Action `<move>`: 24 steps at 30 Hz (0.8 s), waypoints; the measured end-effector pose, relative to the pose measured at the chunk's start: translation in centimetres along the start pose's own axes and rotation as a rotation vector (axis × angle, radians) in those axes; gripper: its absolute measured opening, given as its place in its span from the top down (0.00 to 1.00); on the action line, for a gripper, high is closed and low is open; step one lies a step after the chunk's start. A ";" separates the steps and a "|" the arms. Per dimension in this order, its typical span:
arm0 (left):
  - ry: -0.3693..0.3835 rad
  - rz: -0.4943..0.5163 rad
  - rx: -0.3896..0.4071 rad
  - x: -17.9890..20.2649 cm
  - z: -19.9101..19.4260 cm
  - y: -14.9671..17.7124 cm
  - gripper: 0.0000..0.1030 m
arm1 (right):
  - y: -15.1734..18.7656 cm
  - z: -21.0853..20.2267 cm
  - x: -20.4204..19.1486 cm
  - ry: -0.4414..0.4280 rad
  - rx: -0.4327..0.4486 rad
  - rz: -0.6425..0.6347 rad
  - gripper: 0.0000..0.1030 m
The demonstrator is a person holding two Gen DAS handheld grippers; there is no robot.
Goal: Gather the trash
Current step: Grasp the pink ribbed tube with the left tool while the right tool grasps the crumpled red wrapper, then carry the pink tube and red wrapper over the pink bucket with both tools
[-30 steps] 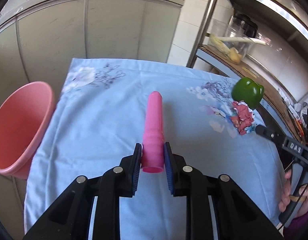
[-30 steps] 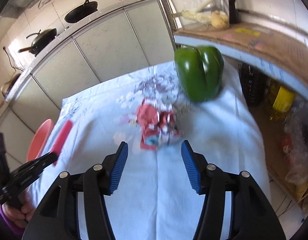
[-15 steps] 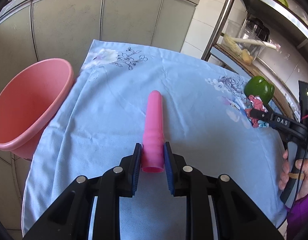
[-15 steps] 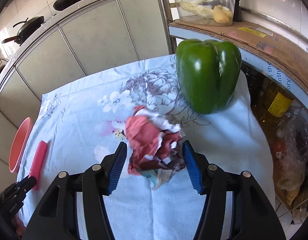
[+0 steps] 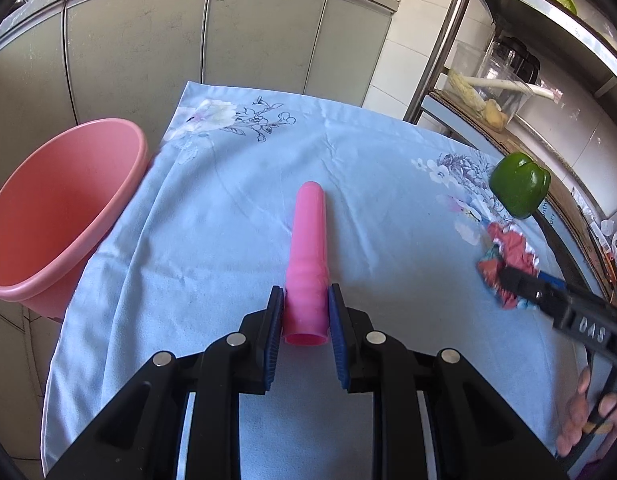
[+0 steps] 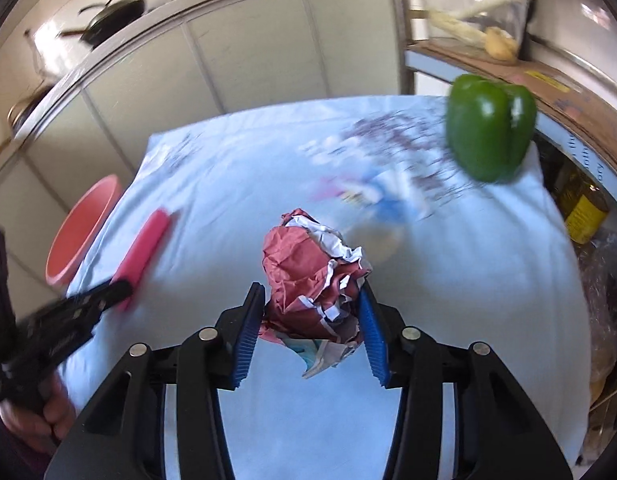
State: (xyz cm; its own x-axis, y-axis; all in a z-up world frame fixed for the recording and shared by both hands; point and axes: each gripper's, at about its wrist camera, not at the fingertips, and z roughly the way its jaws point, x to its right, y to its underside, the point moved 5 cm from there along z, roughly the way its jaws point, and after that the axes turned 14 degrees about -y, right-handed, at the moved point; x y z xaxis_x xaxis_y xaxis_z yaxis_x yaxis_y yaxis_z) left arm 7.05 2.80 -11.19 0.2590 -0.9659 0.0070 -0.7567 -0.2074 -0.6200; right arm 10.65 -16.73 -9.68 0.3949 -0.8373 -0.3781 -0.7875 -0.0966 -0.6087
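Note:
A pink plastic tube (image 5: 308, 240) lies lengthwise on the pale blue flowered cloth (image 5: 228, 208), and my left gripper (image 5: 304, 296) is shut on its near end. The tube (image 6: 144, 248) and left gripper (image 6: 116, 290) also show at the left of the right wrist view. A crumpled red and white paper wad (image 6: 308, 268) sits between the pads of my right gripper (image 6: 310, 304). Its jaws are closing and both pads touch the wad. In the left wrist view the wad (image 5: 508, 248) is at the right, partly behind the right gripper's fingers (image 5: 512, 280).
A pink bucket (image 5: 48, 216) stands off the table's left edge. A green bell pepper (image 6: 488, 132) rests at the far right of the cloth. A metal shelf (image 5: 488, 120) with a glass container is at the right, grey cabinets (image 5: 188, 40) behind. A hand (image 5: 588, 420) holds the right gripper.
My right gripper went forward until the paper wad lay between its pads, narrowed onto it, then swung left with it. The left gripper kept its hold on the pink tube.

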 end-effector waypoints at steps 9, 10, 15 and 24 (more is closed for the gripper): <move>0.008 -0.006 -0.001 0.0 -0.1 0.1 0.79 | 1.0 0.8 -0.8 0.030 -0.018 -0.044 0.50; 0.008 -0.006 -0.001 0.0 -0.1 0.1 0.79 | 1.0 0.9 -0.6 0.024 -0.024 -0.033 0.48; 0.016 -0.012 -0.003 -0.1 -0.1 0.0 0.79 | 1.3 1.0 -0.3 0.019 -0.038 -0.011 0.45; 0.033 -0.020 -0.010 -0.2 0.0 0.0 0.79 | 1.5 0.8 -1.1 0.064 -0.046 -0.089 0.44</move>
State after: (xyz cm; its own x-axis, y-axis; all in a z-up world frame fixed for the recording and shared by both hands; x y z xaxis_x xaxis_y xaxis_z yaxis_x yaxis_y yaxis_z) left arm 7.00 2.95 -11.21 0.2544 -0.9661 0.0450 -0.7578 -0.2280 -0.6113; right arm 9.46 -15.52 -10.73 0.4346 -0.8567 -0.2779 -0.7722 -0.1957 -0.6044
